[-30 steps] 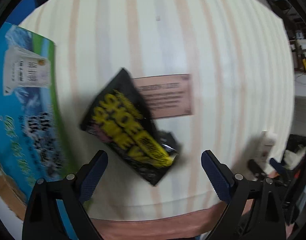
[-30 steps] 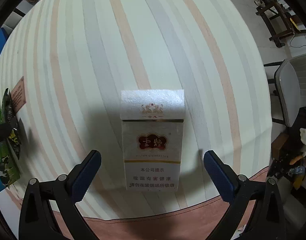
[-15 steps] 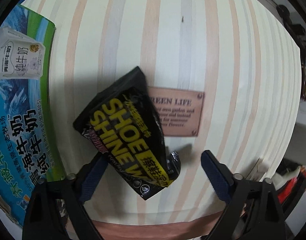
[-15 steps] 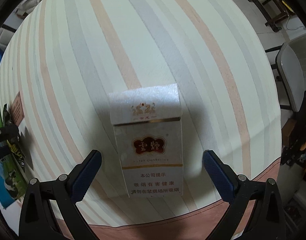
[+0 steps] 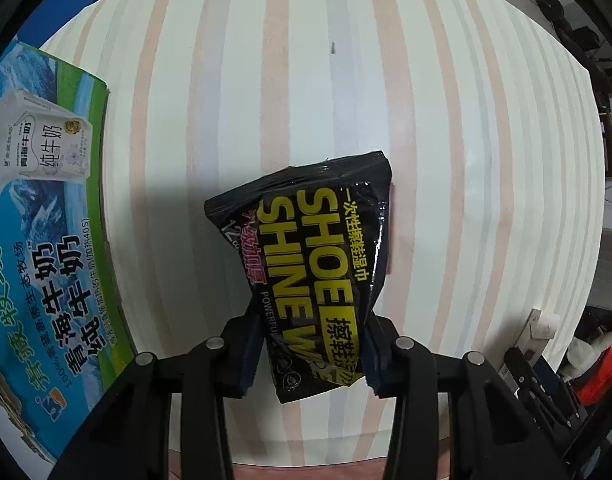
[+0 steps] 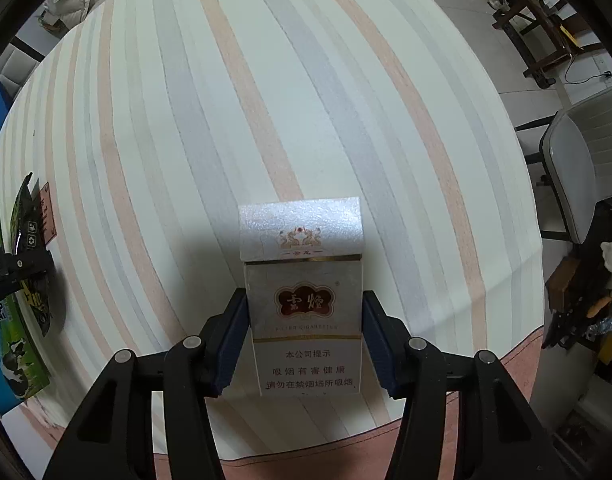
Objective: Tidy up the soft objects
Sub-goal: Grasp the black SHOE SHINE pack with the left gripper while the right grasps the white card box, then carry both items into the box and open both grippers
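A table under a cloth [image 5: 346,80] striped in cream, peach and pale grey fills both wrist views, its near hem a band of plain reddish-brown. At the table's left edge lies a blue-and-green milk carton box [image 5: 46,248] printed with Chinese characters. Beyond the far right corner stand a grey chair [image 6: 578,168] and a dark wooden stand [image 6: 538,36] on a pale tiled floor, with clutter heaped at the room's right side.

The left gripper [image 5: 310,354], pointing steeply down at the cloth, has just been closing and now pinches the lower end of a black pouch [image 5: 318,248] lettered "SHOE SHINE" in yellow; the film creases inward where the blue pads [image 5: 252,356] press on it from either side. The pouch's upper end fans out above the fingers, covering most of a small reddish-brown label [image 5: 392,232] fixed to the cloth, of which only a sliver shows at the pouch's right edge.

The right gripper [image 6: 304,342], aimed straight down, has likewise just been closing, and its pads [image 6: 234,344] now sit flush against both long sides of a white-and-silver cigarette pack [image 6: 304,280] with a dark red emblem and gold trim. The pack lies face-up between the fingers, its lid end pointing away from the hand. Far to the left in this view the other gripper and its pouch show at the table's edge.
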Tool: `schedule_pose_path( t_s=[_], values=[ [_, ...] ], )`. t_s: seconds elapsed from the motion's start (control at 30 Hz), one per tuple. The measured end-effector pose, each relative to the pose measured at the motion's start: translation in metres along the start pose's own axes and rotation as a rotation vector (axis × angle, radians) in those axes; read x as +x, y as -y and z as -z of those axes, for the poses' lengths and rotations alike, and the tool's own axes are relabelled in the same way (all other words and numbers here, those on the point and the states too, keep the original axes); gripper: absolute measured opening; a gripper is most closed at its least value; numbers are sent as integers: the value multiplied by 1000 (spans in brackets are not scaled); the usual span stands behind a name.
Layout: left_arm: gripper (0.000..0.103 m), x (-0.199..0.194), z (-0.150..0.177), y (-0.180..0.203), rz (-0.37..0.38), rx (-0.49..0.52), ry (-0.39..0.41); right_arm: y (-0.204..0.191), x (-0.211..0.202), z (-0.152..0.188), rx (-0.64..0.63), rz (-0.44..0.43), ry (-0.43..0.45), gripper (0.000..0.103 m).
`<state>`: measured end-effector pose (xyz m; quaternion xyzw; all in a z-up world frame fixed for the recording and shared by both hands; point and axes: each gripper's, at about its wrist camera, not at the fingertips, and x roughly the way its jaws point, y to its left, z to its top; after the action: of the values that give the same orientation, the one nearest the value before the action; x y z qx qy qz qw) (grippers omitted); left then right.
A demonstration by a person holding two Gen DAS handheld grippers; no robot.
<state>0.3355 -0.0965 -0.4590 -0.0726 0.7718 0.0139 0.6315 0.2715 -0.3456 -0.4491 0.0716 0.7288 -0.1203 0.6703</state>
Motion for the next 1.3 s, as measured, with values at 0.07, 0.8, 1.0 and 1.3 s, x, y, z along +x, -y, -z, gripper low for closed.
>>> schedule_pose_path(
  t_s=[0.07,0.8,1.0,1.3],
  values=[
    [38,4,17,9,-2,12,7,9,2,0,-3,0,1,57],
    [37,-229,169,-118,154,155,402,-136,-223,91,-287,-376,258,57],
    [37,-224,140,-208,116,51,373,-239,-250,122,-401,-427,258,57],
    [37,-132,101,-278,216,-104,117,-331,-174,127,-417,-338,134,57]
  ],
)
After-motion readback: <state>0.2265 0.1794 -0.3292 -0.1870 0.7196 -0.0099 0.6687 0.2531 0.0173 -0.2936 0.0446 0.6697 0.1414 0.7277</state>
